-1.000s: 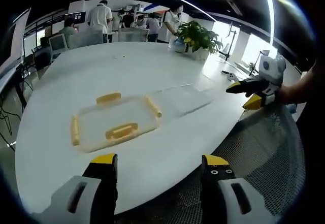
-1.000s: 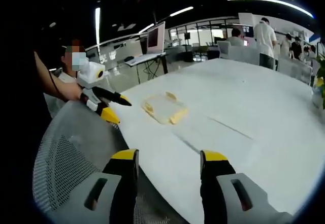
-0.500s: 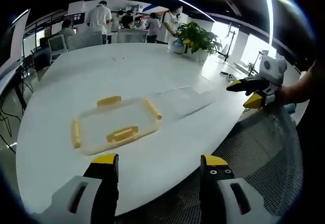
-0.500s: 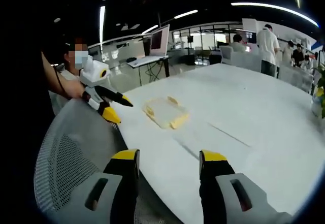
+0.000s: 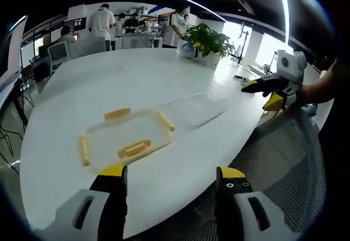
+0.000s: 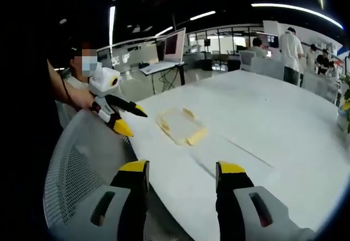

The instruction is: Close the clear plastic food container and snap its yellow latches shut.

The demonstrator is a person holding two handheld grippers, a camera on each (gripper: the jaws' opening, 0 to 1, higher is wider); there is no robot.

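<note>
Left gripper: your left gripper is hanging over the near edge of the white table, jaws spread wide with nothing between them. You can also see it in the right gripper view, over by the mesh chair back, jaws apart there too.
Container: the clear plastic container sits flat on the table just ahead of your left jaws, yellow latches on all four sides. In the right gripper view it's further out, left of centre.
Lid: a clear flat lid lies on the table right beside the container, on its right.
Right gripper: your right gripper is open as well, empty, above the table edge. It pokes into the left gripper view from the right.
Background: potted plant at the far end, people standing behind it.
</note>
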